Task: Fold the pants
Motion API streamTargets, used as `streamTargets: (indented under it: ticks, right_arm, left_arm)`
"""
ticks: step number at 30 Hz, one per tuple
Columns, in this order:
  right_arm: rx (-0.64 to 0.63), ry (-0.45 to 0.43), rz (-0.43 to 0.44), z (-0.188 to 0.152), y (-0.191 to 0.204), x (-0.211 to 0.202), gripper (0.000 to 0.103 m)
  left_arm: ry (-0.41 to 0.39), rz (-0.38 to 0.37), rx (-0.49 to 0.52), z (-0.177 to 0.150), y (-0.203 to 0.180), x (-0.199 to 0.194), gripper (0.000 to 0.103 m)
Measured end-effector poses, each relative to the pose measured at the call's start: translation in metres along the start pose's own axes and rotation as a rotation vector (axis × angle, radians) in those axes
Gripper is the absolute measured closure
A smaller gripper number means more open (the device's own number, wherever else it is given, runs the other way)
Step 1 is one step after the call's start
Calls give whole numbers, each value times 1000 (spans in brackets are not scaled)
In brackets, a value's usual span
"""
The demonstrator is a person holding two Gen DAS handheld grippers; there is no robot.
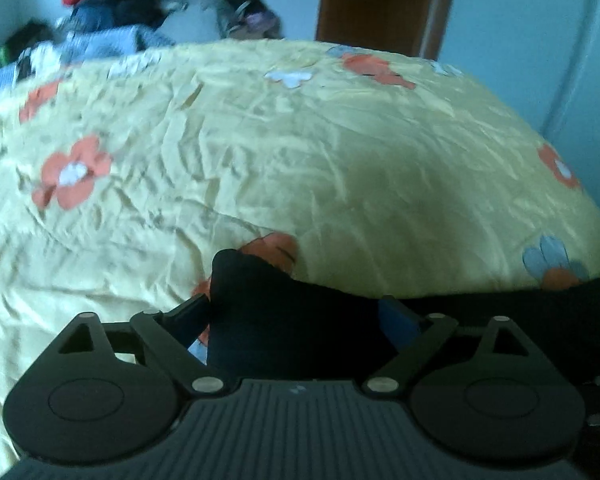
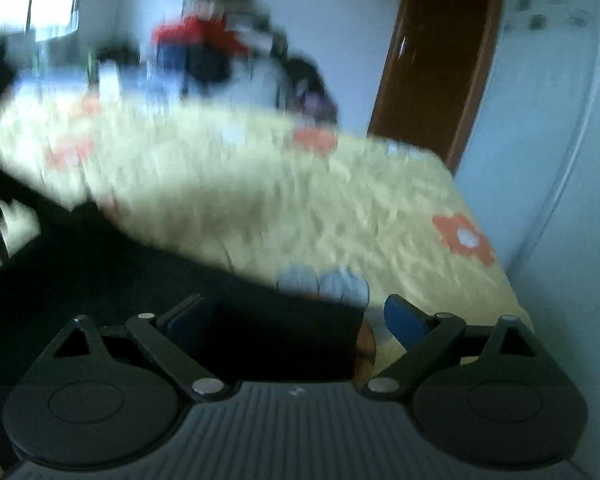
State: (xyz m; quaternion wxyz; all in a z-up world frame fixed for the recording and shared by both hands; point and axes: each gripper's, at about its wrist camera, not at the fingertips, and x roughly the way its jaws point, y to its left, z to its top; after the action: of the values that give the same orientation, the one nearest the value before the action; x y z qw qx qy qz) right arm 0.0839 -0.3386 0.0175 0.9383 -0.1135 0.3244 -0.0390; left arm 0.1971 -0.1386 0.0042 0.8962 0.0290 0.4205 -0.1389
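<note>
The black pants (image 1: 284, 320) lie on a yellow flowered bedspread (image 1: 260, 152). In the left wrist view a bunched edge of the pants sits between the wide-set fingers of my left gripper (image 1: 294, 312) and runs off to the right. In the right wrist view, which is blurred, the pants (image 2: 140, 280) spread from the left down to my right gripper (image 2: 296, 316). A corner of the cloth lies between its spread blue-padded fingers (image 2: 404, 320). Neither gripper pinches the cloth.
A heap of mixed clothes (image 1: 140, 4) sits at the far end of the bed. A brown door (image 1: 384, 4) stands behind it in a pale wall. The bed's right edge (image 2: 496, 248) drops off toward a white wall.
</note>
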Motion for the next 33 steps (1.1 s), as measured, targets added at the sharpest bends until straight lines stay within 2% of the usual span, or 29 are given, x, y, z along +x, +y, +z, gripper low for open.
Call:
streamTargets:
  ticks: [1, 3, 6, 7, 9, 11, 12, 14, 16, 17, 19, 22, 24, 28, 31, 33]
  right_arm:
    - [31, 5, 12, -1, -5, 7, 1]
    - [127, 24, 42, 2, -21, 9, 0]
    - [107, -60, -6, 3, -16, -16, 0]
    - [83, -89, 22, 1, -12, -30, 0]
    - [50, -96, 146, -2, -5, -50, 0]
    - [-6, -34, 258, -6, 8, -55, 0]
    - [-38, 5, 280, -9, 16, -52, 0]
    - [-76, 46, 268, -15, 27, -41, 0]
    - [-5, 55, 283, -18, 23, -27, 0]
    - [48, 57, 289, -19, 19, -20, 0]
    - [72, 55, 273, -18, 18, -13, 0]
    - [56, 43, 234, -16, 21, -25, 0]
    - [58, 22, 210, -17, 18, -39, 0]
    - [94, -2, 251, -20, 12, -57, 0]
    - [72, 52, 274, -26, 17, -47, 0]
    - [82, 55, 269, -30, 19, -39, 0]
  left_arm:
    - [-2, 8, -13, 0, 3, -2, 10]
    - [-44, 17, 1, -3, 5, -14, 11]
    - [-112, 60, 40, -15, 7, -42, 11]
    - [-132, 57, 47, -21, 8, -52, 10]
    - [-132, 25, 38, -33, 10, -66, 10]
    - [-131, -26, 31, -48, 10, -77, 10]
    - [-123, -37, 32, -53, 8, -79, 10]
    - [-100, -45, 55, -63, -1, -76, 10]
    - [-74, -5, 115, -69, -12, -62, 7]
    - [-71, 13, 130, -73, -15, -56, 2]
    - [-100, 18, 111, -76, -10, -49, 0]
    - [-71, -4, 60, -74, -1, -51, 0]
    - [-82, 16, 68, -75, 0, -55, 0]
    - [-88, 35, 68, -78, -2, -61, 1]
    - [-96, 60, 82, -80, -6, -65, 1]
    - [-103, 82, 96, -82, -9, -69, 1]
